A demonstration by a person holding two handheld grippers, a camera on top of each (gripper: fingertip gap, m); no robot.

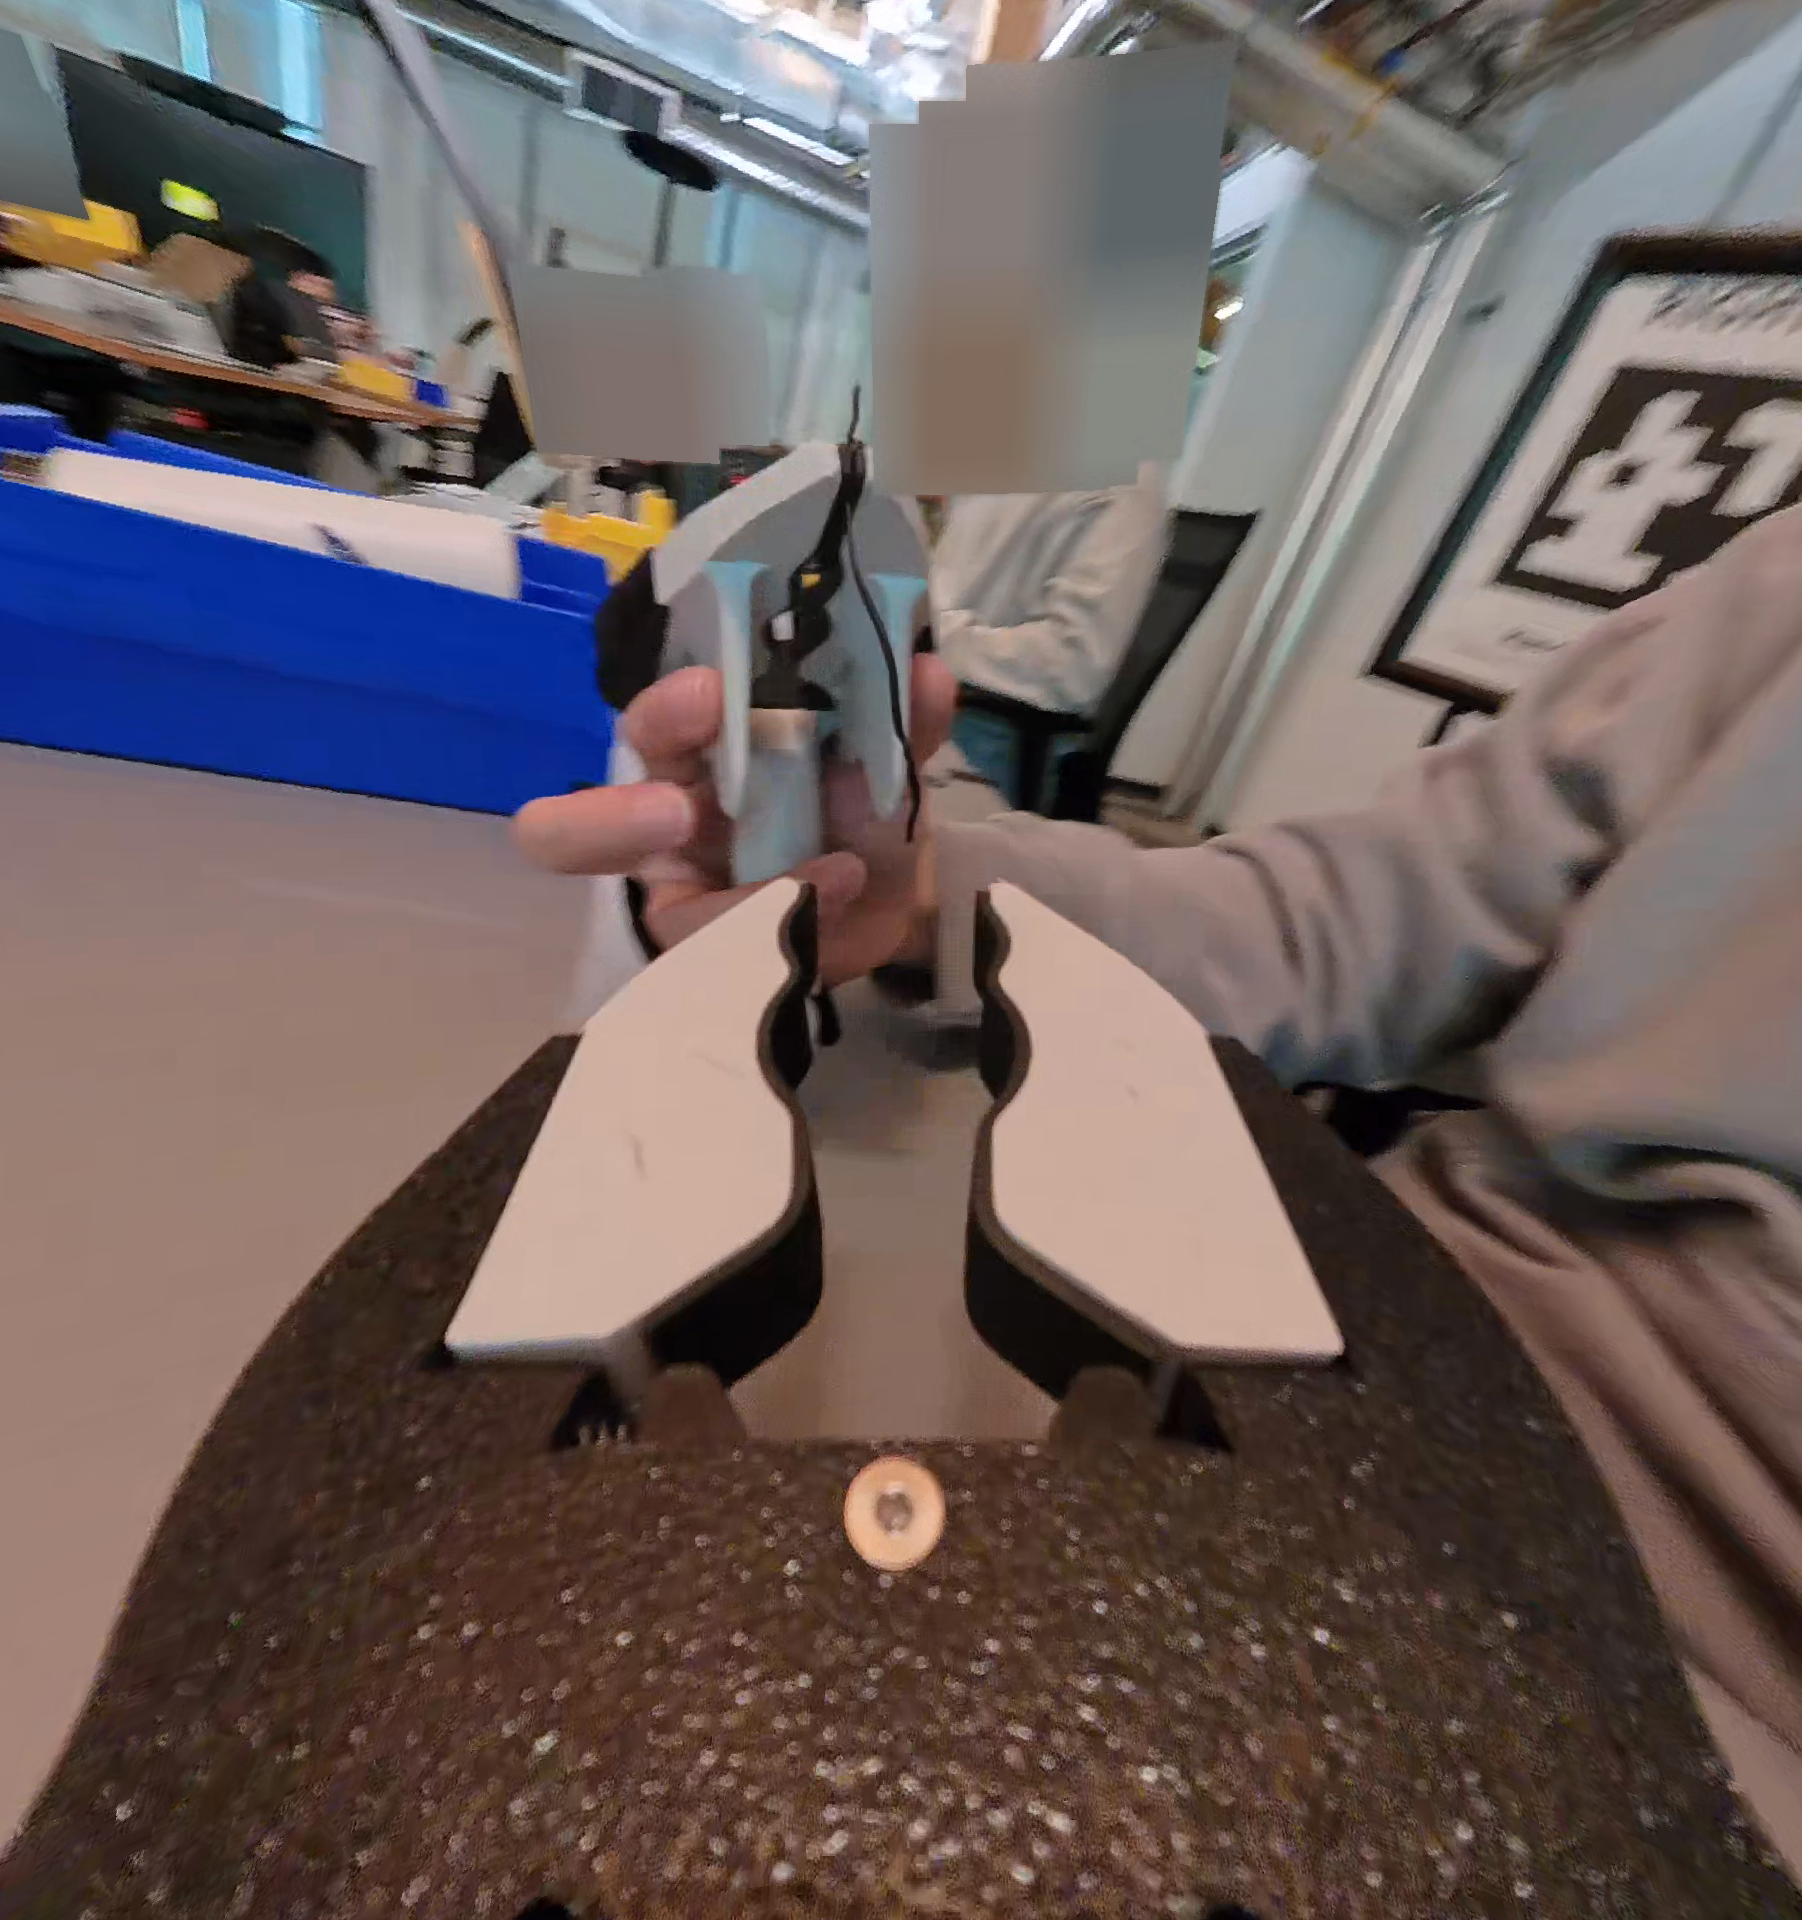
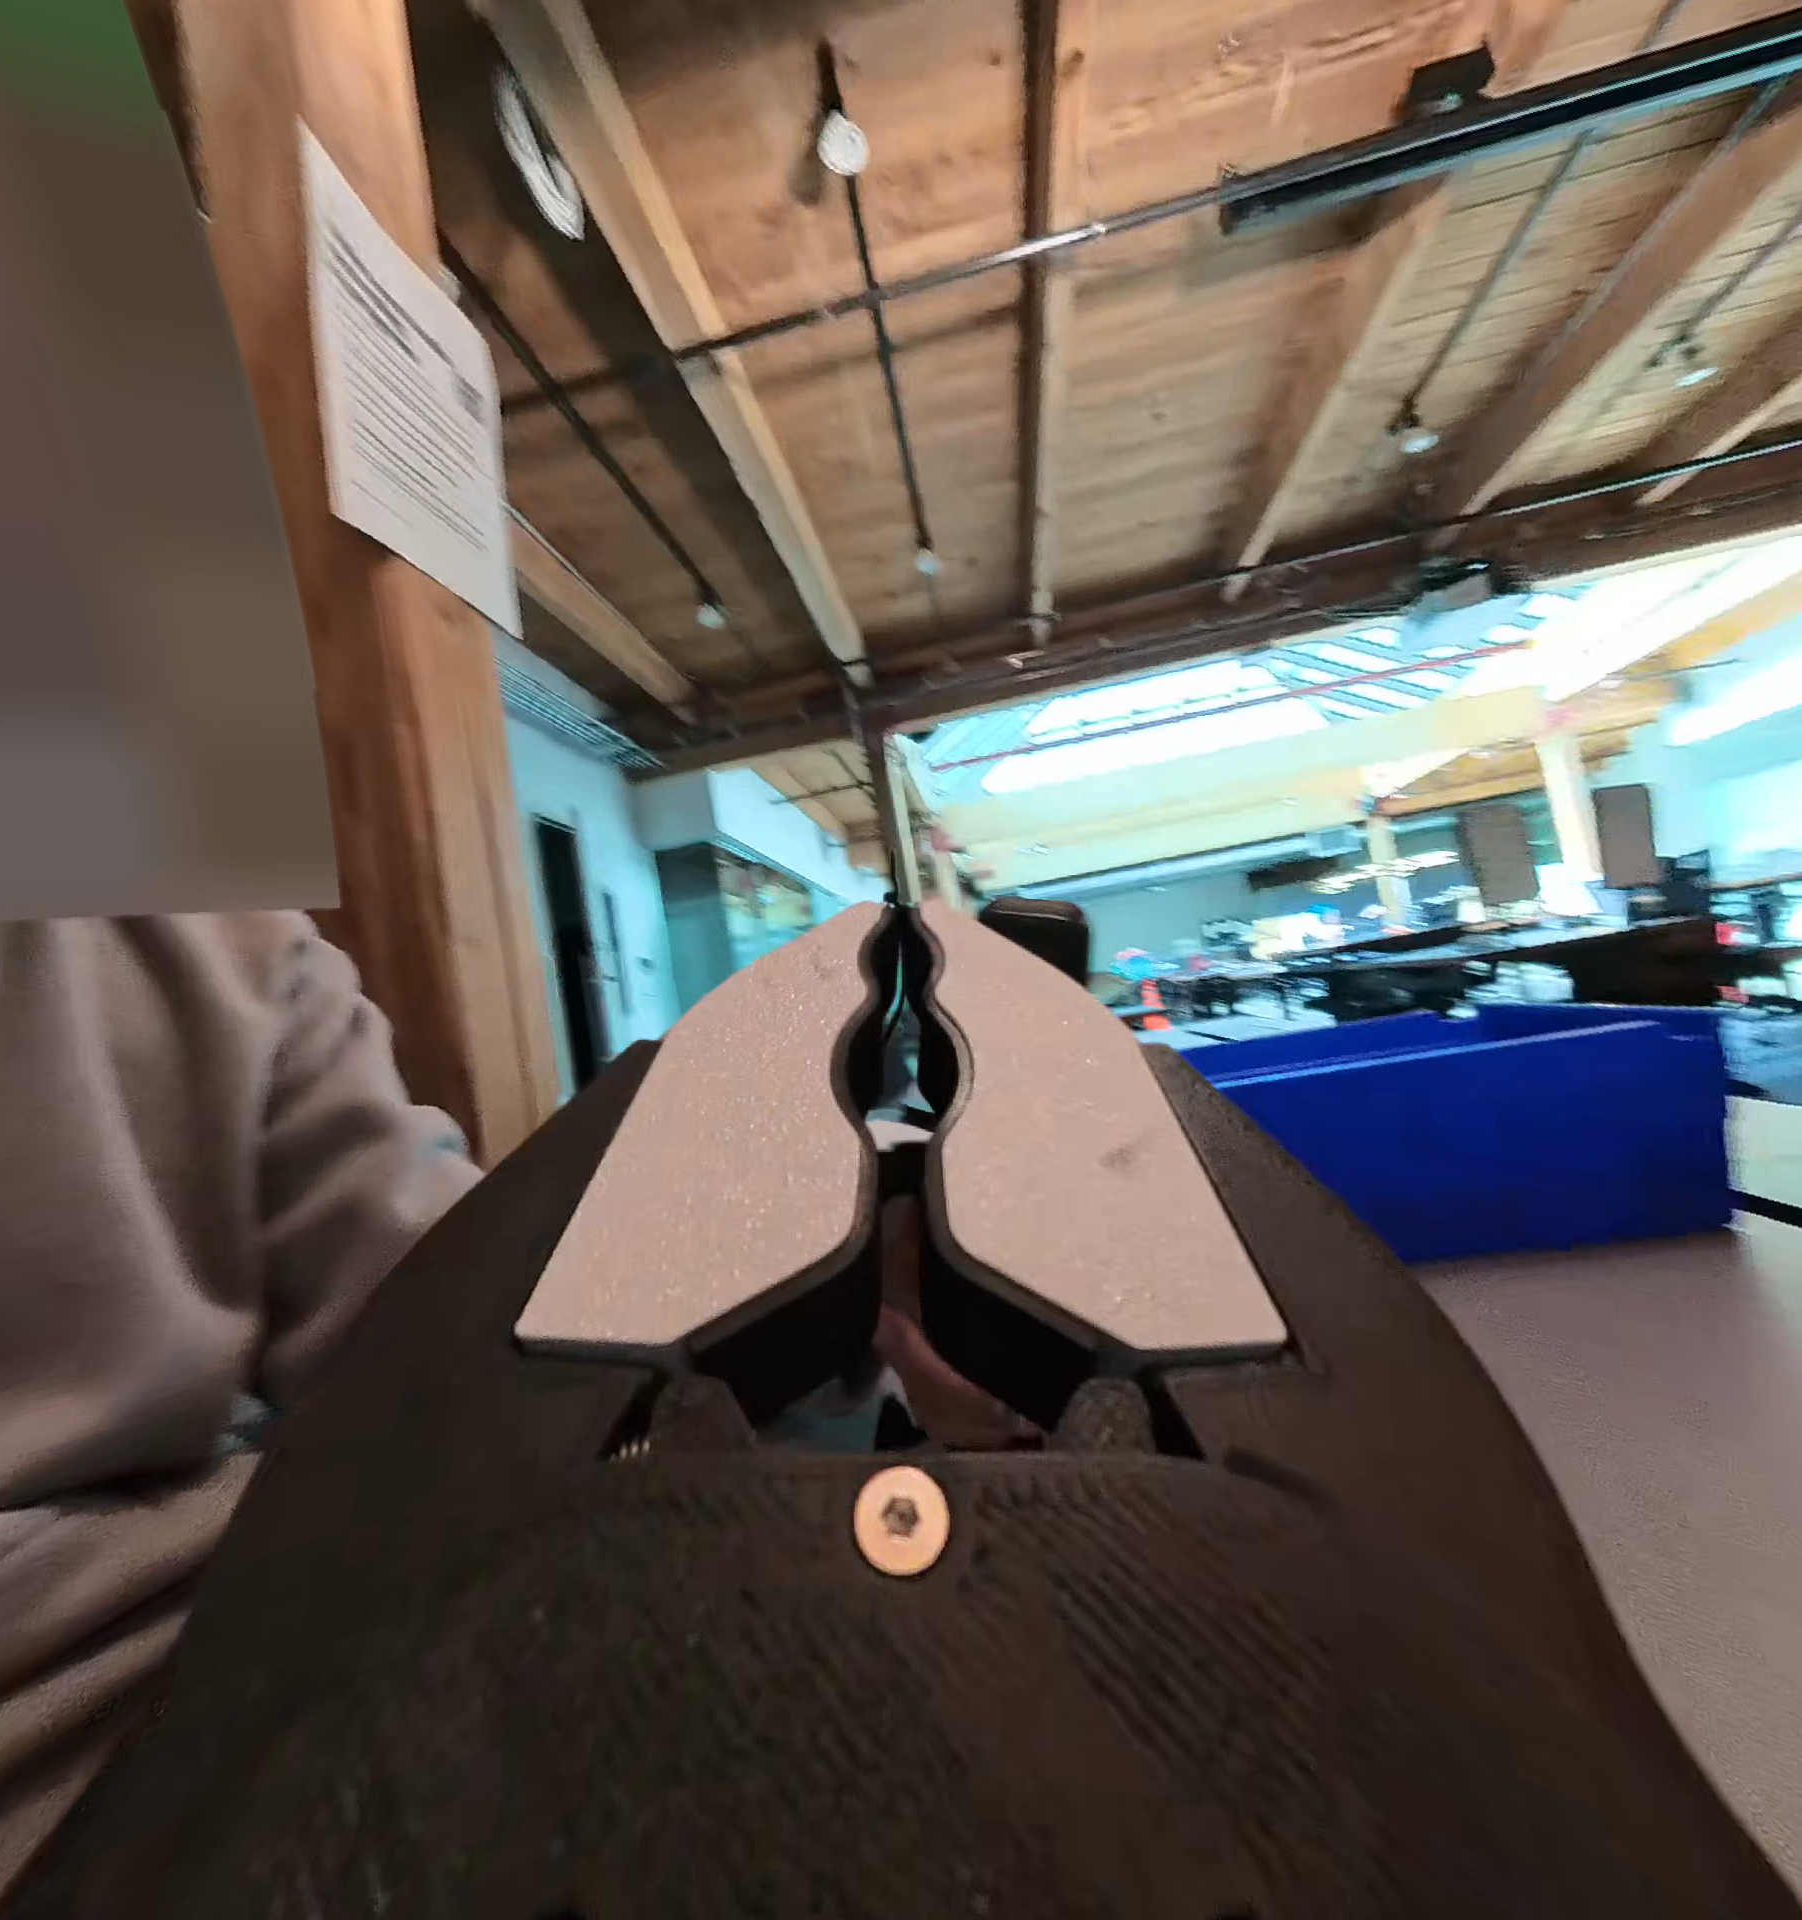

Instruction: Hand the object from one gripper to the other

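Black cord (image 1: pixel 881 665) is what I have to pass across, and it is thin and limp. My right claw (image 2: pixel 902 920) points upward, its two fingers pinched almost together on the cord at their very tips; a short end pokes out above, and the rest dangles down the far side towards my hand (image 1: pixel 668 800). My left claw (image 1: pixel 892 914) gapes wide with nothing in it, just below and on the near side of the right one, over the grey table (image 1: pixel 201 987).

The trouble I foresee is the catch. The loose tail swings, so if I close the left fingers in the wrong spot I judge they will meet on air, or on my own knuckles. Releasing the right claw before the left has bitten would drop the cord onto the table, or towards the blue bin (image 1: pixel 253 644) on the far left. The view is blurred, so exact alignment is hard to tell.
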